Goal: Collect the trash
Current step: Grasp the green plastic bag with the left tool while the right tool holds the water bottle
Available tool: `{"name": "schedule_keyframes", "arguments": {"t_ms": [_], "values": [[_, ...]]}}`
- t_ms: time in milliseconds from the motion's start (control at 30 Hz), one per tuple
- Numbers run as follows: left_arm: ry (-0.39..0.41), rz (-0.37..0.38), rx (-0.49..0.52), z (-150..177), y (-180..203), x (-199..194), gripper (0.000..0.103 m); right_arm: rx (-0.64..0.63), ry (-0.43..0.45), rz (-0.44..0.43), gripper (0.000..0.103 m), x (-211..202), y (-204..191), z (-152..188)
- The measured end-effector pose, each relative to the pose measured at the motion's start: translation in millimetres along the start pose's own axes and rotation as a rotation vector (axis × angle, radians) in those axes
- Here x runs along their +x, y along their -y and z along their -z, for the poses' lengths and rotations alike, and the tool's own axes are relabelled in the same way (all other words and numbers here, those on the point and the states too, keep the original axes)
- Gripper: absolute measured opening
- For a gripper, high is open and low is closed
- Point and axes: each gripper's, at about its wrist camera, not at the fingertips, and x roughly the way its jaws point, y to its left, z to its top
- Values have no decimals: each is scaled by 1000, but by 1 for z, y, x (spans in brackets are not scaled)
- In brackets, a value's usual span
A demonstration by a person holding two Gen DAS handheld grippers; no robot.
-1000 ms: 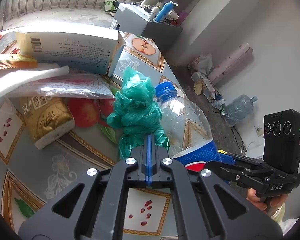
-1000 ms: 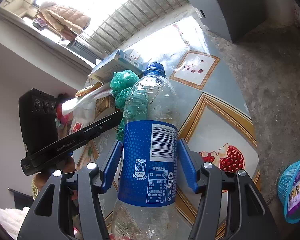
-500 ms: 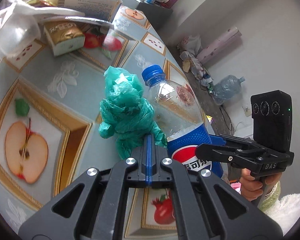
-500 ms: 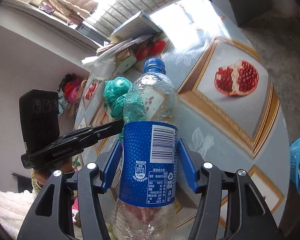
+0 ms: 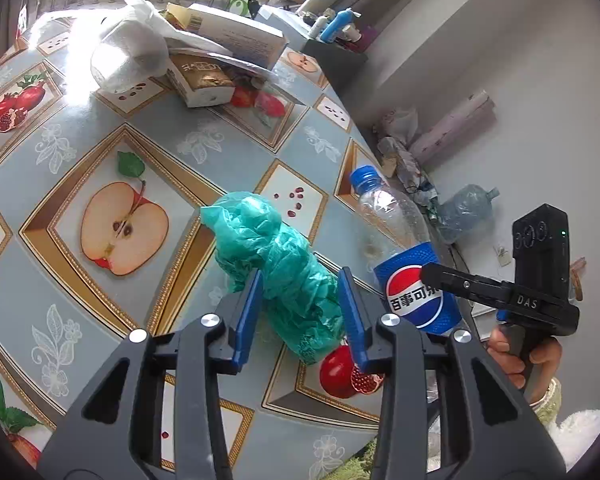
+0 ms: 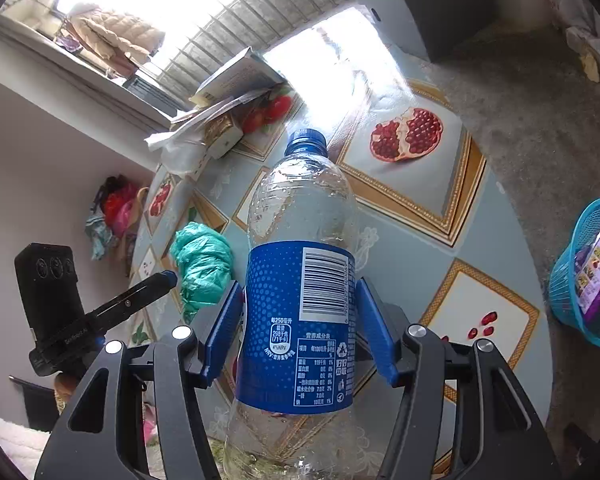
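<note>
Since a second ago the left gripper (image 5: 300, 312) has spread open around the crumpled green plastic bag (image 5: 276, 264) — the right gripper (image 6: 300, 332) clamps the clear blue-labelled plastic bottle (image 6: 304, 280).

A fruit-patterned table (image 5: 172, 148) is carrying a crumpled green bag (image 5: 276, 272), boxes (image 5: 204, 84) and a white bag (image 5: 128, 52).

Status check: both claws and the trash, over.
Left claw open, green plastic bag loose between its fingers. Right claw shut on Pepsi bottle. Blue basket at right, path looks unobstructed.
</note>
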Motion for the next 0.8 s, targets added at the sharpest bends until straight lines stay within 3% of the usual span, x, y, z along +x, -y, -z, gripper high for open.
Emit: {"name": "schedule_keyframes", "arguments": {"t_ms": [200,367,700,800], "values": [[-54,-9,-37,-7,-1,22,42,48,-9,-4,59,2,4,3],[-52,-35,15,-3,8,30,43,64,-37,-23,66,4,4,7],[-53,-2,10,-7,8,39,42,120,-112,-85,66,23,14,15],[-47,6,1,-8,7,40,41,136,-121,-95,60,27,17,16]]}}
